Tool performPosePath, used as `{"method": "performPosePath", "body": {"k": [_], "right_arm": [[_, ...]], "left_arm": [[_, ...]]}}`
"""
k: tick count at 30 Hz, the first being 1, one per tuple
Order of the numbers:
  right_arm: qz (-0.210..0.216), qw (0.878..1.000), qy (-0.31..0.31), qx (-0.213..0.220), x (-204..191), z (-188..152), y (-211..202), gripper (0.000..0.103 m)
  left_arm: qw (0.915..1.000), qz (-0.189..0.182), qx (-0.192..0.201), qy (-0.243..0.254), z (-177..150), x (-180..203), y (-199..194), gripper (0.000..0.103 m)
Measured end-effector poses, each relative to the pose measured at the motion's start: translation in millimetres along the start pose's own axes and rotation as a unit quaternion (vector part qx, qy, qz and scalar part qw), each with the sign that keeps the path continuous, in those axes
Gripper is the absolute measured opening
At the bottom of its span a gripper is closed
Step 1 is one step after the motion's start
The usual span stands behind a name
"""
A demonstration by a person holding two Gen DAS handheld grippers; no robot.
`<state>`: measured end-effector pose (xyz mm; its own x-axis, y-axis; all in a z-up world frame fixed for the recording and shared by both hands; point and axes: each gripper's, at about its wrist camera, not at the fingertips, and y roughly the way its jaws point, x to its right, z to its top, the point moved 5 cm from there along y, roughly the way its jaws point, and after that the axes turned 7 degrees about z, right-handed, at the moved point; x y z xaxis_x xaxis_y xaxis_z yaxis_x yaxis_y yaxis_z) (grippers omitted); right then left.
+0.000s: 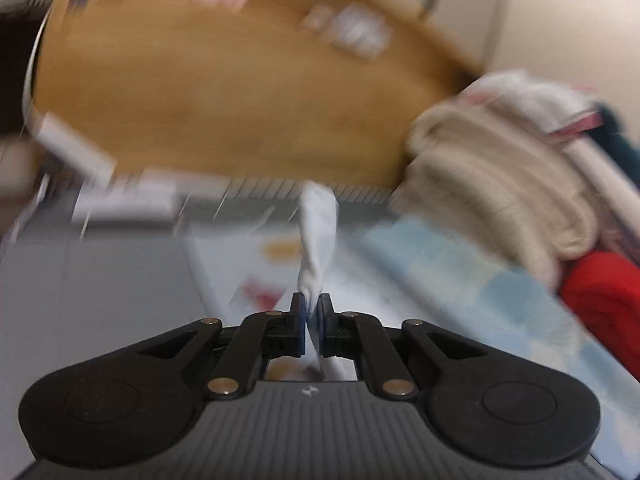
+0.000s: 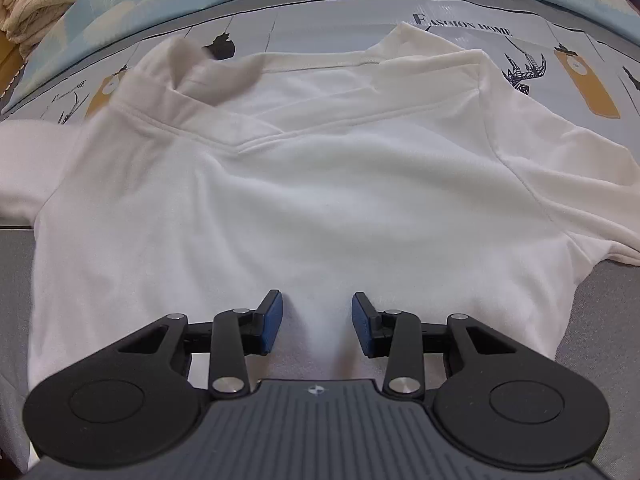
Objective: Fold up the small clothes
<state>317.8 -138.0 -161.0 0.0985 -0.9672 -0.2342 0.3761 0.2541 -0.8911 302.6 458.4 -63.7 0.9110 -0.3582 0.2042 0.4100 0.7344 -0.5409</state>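
White fabric is pinched in your left tool (image 1: 313,312): its pads are pressed together on a thin twisted strip of the shirt (image 1: 318,236), which runs taut and away from the tips. That view is heavily blurred, so I can't tell which part of the shirt it is, probably a sleeve or hem corner.

Your right tool (image 2: 313,322) is spread, its blue pads (image 2: 272,326) apart, hovering over the lower middle of the shirt (image 2: 304,184) and gripping nothing. I can't tell if it touches the cloth.

The shirt lies mostly flat, front up, on the printed sheet (image 2: 452,24), neckline on the far side, sleeves out to both sides. One neck corner is already flipped up and creased.

Risks from here:
- Nothing anchors the body. If you pull with the left tool, the whole shirt may slide instead of folding.
- That pinch is narrow and twisted. Expect a roped, wrinkled fold, or the cloth slipping out.
- The bunched neck corner will get trapped under the fold if you don't flatten it.

Farther off, the cream knit pile (image 1: 492,184) and the red garment (image 1: 604,292) sit near the sheet's edge. A wide swing of the left tool could snag them.
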Motion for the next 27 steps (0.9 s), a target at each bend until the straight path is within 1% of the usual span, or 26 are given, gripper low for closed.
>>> {"method": "performPosePath", "body": {"k": [1,2,3,5,6,7,8,9,10,11,12,13,14,15,16,17,18,19,20,21,22,23,24,25,26,27], "right_arm": [[-0.001,1.0,-0.001,0.0,-0.6,-0.5,-0.2,0.041],[-0.001,1.0,-0.002,0.0,-0.5,-0.6,-0.2,0.041],[-0.002,1.0,-0.003,0.0,-1.0,-0.9,-0.3,0.041],[-0.004,1.0,-0.003,0.001,-1.7,-1.0,0.0,0.04],[-0.005,1.0,-0.003,0.001,-2.1,-0.6,0.3,0.04],[-0.006,1.0,-0.003,0.001,-2.5,-0.5,0.4,0.04],[-0.007,1.0,-0.003,0.002,-2.6,0.0,0.7,0.04],[-0.008,1.0,-0.002,0.002,-2.8,0.3,0.7,0.04],[-0.008,1.0,-0.001,0.004,-3.3,0.7,0.8,0.04],[-0.009,1.0,0.0,0.006,-3.7,0.8,0.7,0.04],[-0.008,1.0,0.001,0.008,-3.9,1.2,0.6,0.04],[-0.007,1.0,0.004,0.009,-3.6,1.4,0.3,0.04],[-0.006,1.0,0.007,0.011,-2.6,1.8,-0.6,0.04],[-0.004,1.0,0.012,0.014,-1.6,2.5,-1.8,0.04],[-0.002,1.0,0.017,0.018,0.2,3.5,-3.7,0.04],[-0.002,1.0,0.021,0.021,2.2,4.7,-5.2,0.04],[-0.003,0.999,0.025,0.025,4.4,6.3,-7.4,0.04],[-0.005,0.999,0.029,0.031,7.3,8.3,-10.0,0.04],[-0.008,0.999,0.034,0.037,11.1,10.4,-13.3,0.04],[-0.01,0.998,0.04,0.043,15.3,12.4,-16.3,0.04],[-0.013,0.998,0.046,0.049,19.7,14.5,-19.2,0.04],[-0.016,0.997,0.051,0.055,24.1,16.4,-22.0,0.04],[-0.021,0.996,0.056,0.06,28.6,17.7,-24.0,0.04],[-0.025,0.996,0.061,0.064,33.4,18.8,-25.8,0.04],[-0.029,0.995,0.069,0.068,38.2,19.4,-27.6,0.04],[-0.031,0.994,0.075,0.07,41.3,19.2,-28.9,0.04]], "left_arm": [[0.999,0.025,-0.032,-0.016,-5.7,-11.8,12.3,0.009],[0.9963,0.053,-0.058,-0.034,-11.0,-23.8,20.2,0.01],[0.9928,0.079,-0.076,-0.049,-14.5,-35.0,24.9,0.01],[0.989,0.108,-0.086,-0.054,-15.3,-42.9,23.4,0.01],[0.989,0.113,-0.078,-0.054,-13.2,-42.3,16.8,0.01],[0.9915,0.101,-0.066,-0.048,-11.9,-35.0,8.5,0.011],[0.995,0.074,-0.06,-0.031,-12.9,-22.7,1.0,0.012],[0.9974,0.033,-0.063,-0.004,-17.3,-5.4,-5.3,0.018],[0.9963,-0.021,-0.079,0.027,-26.0,15.2,-9.3,0.027],[0.9912,-0.069,-0.1,0.053,-36.7,32.4,-11.2,0.031],[0.982,-0.112,-0.126,0.084,-51.7,49.6,-12.2,0.034],[0.9737,-0.134,-0.149,0.108,-66.9,60.9,-11.7,0.034],[0.9664,-0.143,-0.172,0.127,-83.1,67.5,-9.5,0.034],[0.9604,-0.137,-0.197,0.141,-100.2,68.6,-3.6,0.034],[0.9562,-0.113,-0.224,0.151,-116.0,65.5,5.9,0.034],[0.9531,-0.071,-0.249,0.156,-129.6,57.3,17.0,0.033],[0.9508,-0.022,-0.261,0.165,-139.2,46.3,23.6,0.018],[0.9553,-0.007,-0.24,0.173,-136.5,44.5,20.2,0.018],[0.9526,0.019,-0.224,0.205,-134.3,51.0,13.4,0.019],[0.9493,0.03,-0.202,0.239,-132.6,62.1,2.7,0.02],[0.952,-0.001,-0.177,0.25,-130.5,75.3,-12.0,0.021],[0.9528,-0.046,-0.162,0.253,-129.4,89.4,-22.1,0.023],[0.9475,-0.097,-0.16,0.259,-133.4,105.6,-33.3,0.026],[0.9371,-0.149,-0.168,0.267,-142.0,121.7,-44.1,0.027],[0.9257,-0.191,-0.177,0.274,-152.8,133.3,-53.3,0.027],[0.9151,-0.219,-0.183,0.285,-166.0,142.4,-59.9,0.027]]}}
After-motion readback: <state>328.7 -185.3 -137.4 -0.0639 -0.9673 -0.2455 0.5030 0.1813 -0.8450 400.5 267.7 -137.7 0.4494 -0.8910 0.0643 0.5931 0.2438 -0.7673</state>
